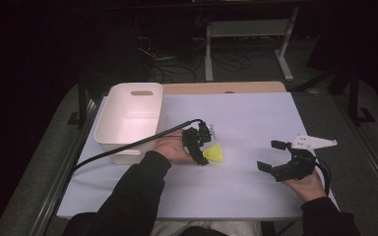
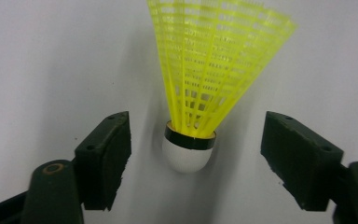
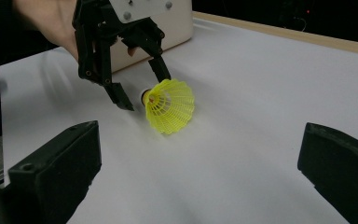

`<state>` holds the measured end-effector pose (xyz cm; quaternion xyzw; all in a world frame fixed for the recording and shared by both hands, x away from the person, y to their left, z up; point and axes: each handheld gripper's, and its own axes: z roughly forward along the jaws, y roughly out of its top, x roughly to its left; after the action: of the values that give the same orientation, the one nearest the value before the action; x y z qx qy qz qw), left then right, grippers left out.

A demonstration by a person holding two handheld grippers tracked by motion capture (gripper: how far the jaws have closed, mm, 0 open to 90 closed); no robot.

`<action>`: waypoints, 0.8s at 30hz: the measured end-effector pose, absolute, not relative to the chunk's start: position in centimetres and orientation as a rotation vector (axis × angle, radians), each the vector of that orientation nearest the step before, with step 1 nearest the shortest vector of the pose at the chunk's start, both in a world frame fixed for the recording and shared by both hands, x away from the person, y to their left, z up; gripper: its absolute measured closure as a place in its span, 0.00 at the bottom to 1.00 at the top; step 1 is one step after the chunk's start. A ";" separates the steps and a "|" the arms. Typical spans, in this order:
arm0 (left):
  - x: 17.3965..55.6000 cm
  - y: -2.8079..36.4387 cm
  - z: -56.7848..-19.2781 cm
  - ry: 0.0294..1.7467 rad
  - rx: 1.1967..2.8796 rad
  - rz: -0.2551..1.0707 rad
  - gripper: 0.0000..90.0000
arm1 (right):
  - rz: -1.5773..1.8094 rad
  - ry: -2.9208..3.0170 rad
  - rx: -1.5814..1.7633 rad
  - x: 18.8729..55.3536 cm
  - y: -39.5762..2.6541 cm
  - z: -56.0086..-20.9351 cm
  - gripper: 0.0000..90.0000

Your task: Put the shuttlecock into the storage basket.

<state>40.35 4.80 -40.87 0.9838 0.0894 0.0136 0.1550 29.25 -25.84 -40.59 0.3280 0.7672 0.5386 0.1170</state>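
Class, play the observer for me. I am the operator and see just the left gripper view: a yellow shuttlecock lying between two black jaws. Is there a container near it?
Observer: Yes. In the high view a white bin stands on the table, just left of the hand that holds the left gripper.
Operator: Anything in it?
Observer: It looks bare inside.
Operator: And the other gripper?
Observer: The right gripper rests open, holding nothing, well to the right of the shuttlecock.
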 end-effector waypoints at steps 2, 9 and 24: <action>40.4 4.8 -40.9 0.250 2.831 0.052 0.32 | 1.577 2.246 0.960 29.2 -25.8 -40.6 0.00; 40.3 4.9 -41.1 0.229 2.845 0.064 0.42 | 1.576 2.248 0.959 29.3 -25.8 -40.6 0.00; 40.3 4.8 -41.2 0.227 2.848 0.086 0.63 | 1.575 2.250 0.958 29.3 -25.8 -40.6 0.00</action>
<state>40.26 4.81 -41.23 0.9864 0.0786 0.0298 0.1410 29.27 -25.79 -40.61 0.3272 0.7683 0.5377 0.1162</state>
